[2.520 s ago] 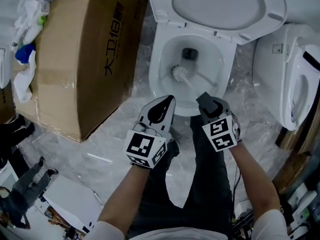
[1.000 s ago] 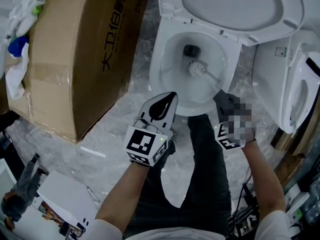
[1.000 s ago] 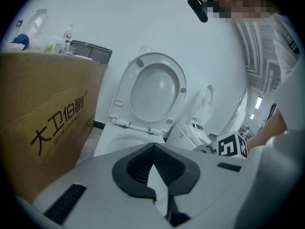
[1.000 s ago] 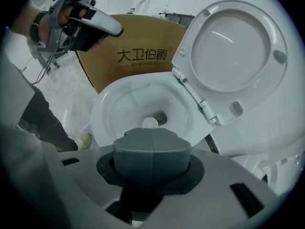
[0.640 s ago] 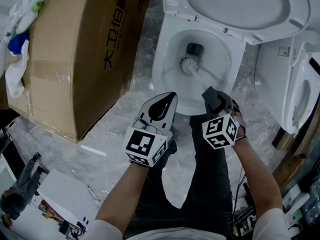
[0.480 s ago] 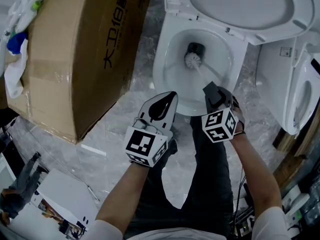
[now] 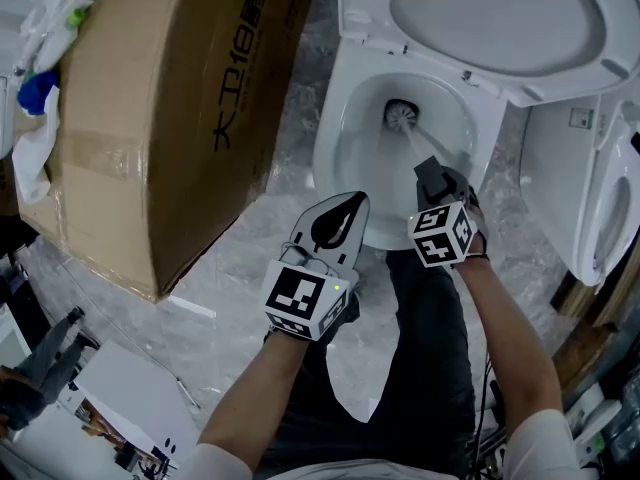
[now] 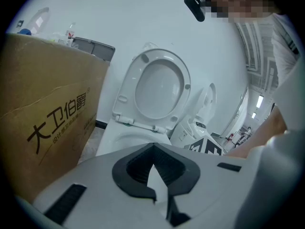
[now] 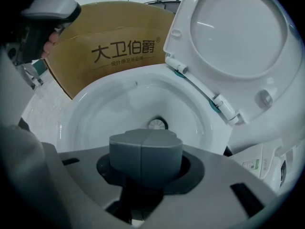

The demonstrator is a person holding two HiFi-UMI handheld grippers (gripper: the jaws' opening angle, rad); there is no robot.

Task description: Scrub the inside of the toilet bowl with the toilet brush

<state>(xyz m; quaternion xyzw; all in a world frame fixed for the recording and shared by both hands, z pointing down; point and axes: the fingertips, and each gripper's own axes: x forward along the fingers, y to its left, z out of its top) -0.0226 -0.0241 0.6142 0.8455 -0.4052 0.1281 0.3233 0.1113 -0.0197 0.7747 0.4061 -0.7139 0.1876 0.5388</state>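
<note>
The white toilet bowl [image 7: 338, 140] stands open with its lid [image 7: 500, 18] raised. The toilet brush head [image 7: 402, 116] sits down at the drain hole, and its thin handle slants back to my right gripper [image 7: 431, 176], which is shut on it just above the bowl's front rim. In the right gripper view the closed grey jaws [image 9: 145, 152] hide the handle, while the brush head [image 9: 157, 124] shows at the bottom of the bowl [image 9: 95, 99]. My left gripper [image 7: 340, 218] hangs shut and empty in front of the bowl, left of the right one; its jaws [image 8: 155, 175] meet.
A large cardboard box [image 7: 160, 98] stands close against the bowl's left side. A second white toilet [image 7: 600, 198] sits at the right. Cloths [image 7: 40, 118] lie at the far left. The person's dark trouser legs [image 7: 420, 348] are below the grippers on the marble floor.
The brush head has swept from the bowl's left wall across to the right, then back up to the drain hole. The right gripper moved with it; the left stayed shut in place.
</note>
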